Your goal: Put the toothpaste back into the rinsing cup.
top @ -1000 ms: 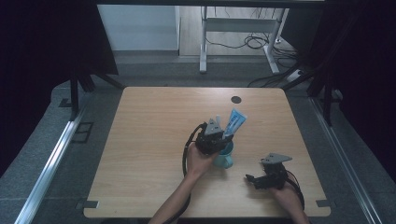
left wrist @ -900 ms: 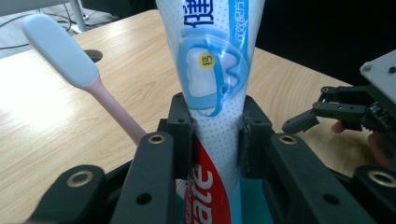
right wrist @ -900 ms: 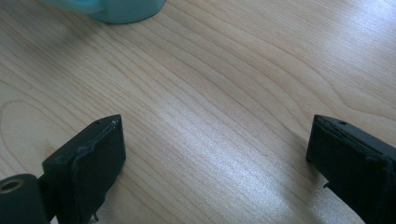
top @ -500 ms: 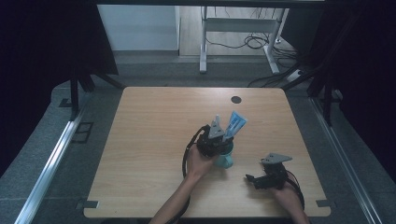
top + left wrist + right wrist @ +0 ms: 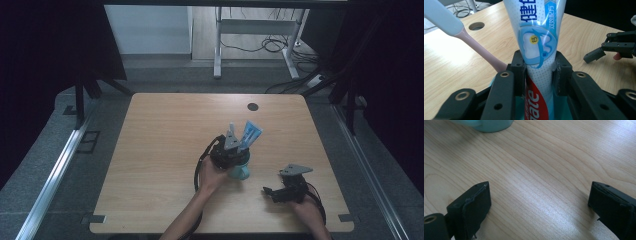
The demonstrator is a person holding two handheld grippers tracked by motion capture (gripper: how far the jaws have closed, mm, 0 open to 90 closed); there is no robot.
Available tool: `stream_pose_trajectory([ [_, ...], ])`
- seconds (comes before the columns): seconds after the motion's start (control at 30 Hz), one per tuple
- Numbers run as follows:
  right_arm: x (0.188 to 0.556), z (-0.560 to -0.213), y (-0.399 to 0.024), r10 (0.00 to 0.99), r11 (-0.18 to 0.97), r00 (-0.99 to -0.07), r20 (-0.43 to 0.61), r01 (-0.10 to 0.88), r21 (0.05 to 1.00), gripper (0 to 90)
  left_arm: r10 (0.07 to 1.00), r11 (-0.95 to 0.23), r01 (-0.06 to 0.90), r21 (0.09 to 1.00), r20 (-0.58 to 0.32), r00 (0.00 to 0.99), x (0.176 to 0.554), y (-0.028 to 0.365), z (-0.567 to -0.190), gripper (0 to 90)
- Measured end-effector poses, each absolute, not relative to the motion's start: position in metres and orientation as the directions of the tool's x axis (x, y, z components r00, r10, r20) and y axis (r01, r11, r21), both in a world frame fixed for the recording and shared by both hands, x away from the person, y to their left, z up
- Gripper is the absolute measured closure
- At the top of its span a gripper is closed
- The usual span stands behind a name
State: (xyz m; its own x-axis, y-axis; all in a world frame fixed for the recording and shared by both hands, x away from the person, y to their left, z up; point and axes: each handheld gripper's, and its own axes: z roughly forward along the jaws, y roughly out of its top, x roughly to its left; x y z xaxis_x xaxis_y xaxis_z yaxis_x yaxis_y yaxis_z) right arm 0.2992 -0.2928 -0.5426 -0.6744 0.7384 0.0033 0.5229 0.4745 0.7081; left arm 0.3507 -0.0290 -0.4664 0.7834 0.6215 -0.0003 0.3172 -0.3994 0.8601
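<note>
Wooden counter [image 5: 165, 150]: my left gripper [image 5: 539, 75] clamps the upright tube [image 5: 537, 37] in the cup [image 5: 240, 171] (right gripper [image 5: 539, 205] gaping nearby).

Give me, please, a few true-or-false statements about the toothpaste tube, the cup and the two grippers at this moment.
1. The left gripper has its jaws on the toothpaste tube. True.
2. The toothpaste tube lies flat on the table. False: it stands upright in the teal cup.
3. A toothbrush with a pink neck leans in the cup beside the tube. True.
4. The right gripper is clamped on the cup. False: its jaws stand wide open over bare wood, with nothing between them.
5. The cup is red. False: it is teal.
</note>
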Motion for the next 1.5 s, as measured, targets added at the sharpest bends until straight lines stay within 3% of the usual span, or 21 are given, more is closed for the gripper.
stream_pose_trajectory([
  [0.37,0.299,-0.543,-0.293,0.738,0.474,-0.675,0.001,0.520,0.711,4.4,0.621,-0.389,0.351,0.852,-0.039,0.783,0.353,-0.029,-0.465,64.6],
  [0.97,0.299,-0.543,-0.293,0.738,0.474,-0.675,0.000,0.520,0.710,4.4,0.601,-0.391,0.368,0.843,-0.069,0.796,0.350,-0.029,-0.460,38.7],
  [1.5,0.299,-0.543,-0.293,0.738,0.476,-0.675,0.000,0.520,0.709,4.4,0.587,-0.412,0.357,0.838,-0.056,0.807,0.340,-0.022,-0.452,28.2],
])
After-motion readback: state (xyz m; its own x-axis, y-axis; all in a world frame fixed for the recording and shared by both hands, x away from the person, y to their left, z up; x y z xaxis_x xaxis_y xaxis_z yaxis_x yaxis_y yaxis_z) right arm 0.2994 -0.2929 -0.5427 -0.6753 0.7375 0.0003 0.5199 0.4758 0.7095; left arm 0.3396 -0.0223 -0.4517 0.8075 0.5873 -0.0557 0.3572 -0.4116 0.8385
